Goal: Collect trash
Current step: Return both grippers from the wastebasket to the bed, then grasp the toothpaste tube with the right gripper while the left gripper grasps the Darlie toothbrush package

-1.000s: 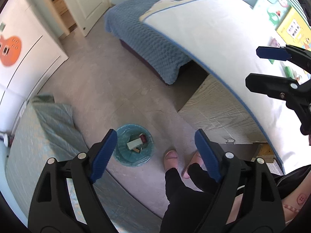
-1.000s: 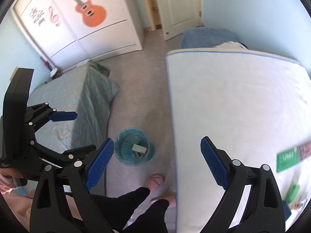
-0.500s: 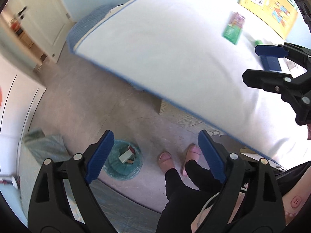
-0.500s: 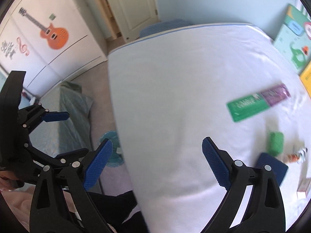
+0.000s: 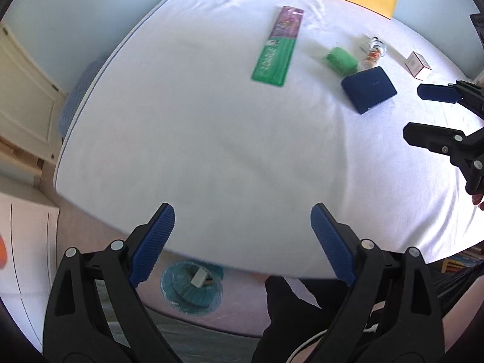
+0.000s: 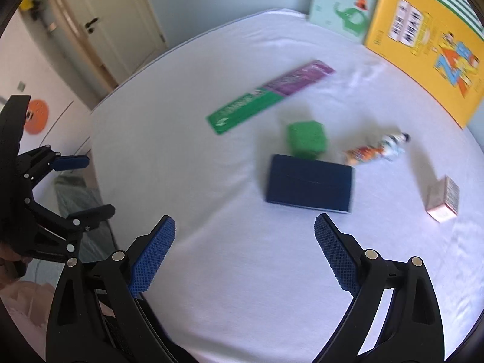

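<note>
Two grippers, both over a white-sheeted bed. Left gripper: jaws wide, just been opening, nothing between them; it hangs above the near edge of the bed. Right gripper: jaws wide, empty, above the near part of the sheet, with the dark blue flat case just beyond its fingertips. Items lying on the bed, five in all, each apart from both grippers: one dark blue flat case; one green crumpled lump, touching or just beside the far edge of the case; one long flat green-and-purple packet, farther off and to the left; one small orange-and-white wrapper or bottle, to the right of the green lump, too blurred to identify; one small pink carton, farthest right. Against the far wall, resting at the back of the bed: one large yellow picture book or box and one pale green one to its left. On the floor, below the near edge of the bed in the left wrist view: one teal waste bin, holding at least one pale boxy piece. One person's dark-clothed legs show to the right of the bin.
</note>
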Available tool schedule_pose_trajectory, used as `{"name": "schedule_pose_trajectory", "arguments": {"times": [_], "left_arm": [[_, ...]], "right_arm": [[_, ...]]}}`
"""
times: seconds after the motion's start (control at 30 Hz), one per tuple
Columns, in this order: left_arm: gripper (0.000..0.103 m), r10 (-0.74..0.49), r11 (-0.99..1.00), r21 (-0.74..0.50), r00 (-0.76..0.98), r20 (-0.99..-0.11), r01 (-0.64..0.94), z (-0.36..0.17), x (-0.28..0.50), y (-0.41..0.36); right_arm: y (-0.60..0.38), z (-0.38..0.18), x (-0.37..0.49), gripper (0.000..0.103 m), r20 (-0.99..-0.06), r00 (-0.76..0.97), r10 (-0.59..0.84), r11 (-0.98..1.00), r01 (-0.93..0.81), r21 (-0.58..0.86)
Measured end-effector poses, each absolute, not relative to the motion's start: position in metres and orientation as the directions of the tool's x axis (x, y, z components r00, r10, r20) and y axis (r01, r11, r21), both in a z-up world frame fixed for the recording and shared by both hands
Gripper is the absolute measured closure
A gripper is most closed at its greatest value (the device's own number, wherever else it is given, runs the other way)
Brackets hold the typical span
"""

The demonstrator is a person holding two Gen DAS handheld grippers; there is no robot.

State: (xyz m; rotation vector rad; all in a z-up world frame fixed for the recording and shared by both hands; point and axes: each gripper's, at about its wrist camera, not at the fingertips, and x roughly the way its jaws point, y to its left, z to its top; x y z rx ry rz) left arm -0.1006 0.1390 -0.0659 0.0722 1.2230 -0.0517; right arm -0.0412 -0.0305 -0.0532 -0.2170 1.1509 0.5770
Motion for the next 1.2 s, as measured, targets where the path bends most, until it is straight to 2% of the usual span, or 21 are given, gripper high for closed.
{"name": "schedule_pose_trajectory", "arguments": {"times": [0.33, 1.2], "left_arm": [[0.014, 0.010, 0.980, 0.079, 0.351, -0.936, 0.183, -0.061, -0.045, 0.108], [0.014, -0.027, 0.967, 0.047, 0.284, -0.958, 0.250, -0.094, 0.078, 0.091]], "right_arm": [[-0.094, -0.051, -0.012, 0.010, -0.902, 0.346, 0.259, 0.924, -0.362, 0.127], [-0.128, -0.083, 0.078, 0.010, -0.935, 0.269, 0.232, 0.957, -0.234, 0.170]]}}
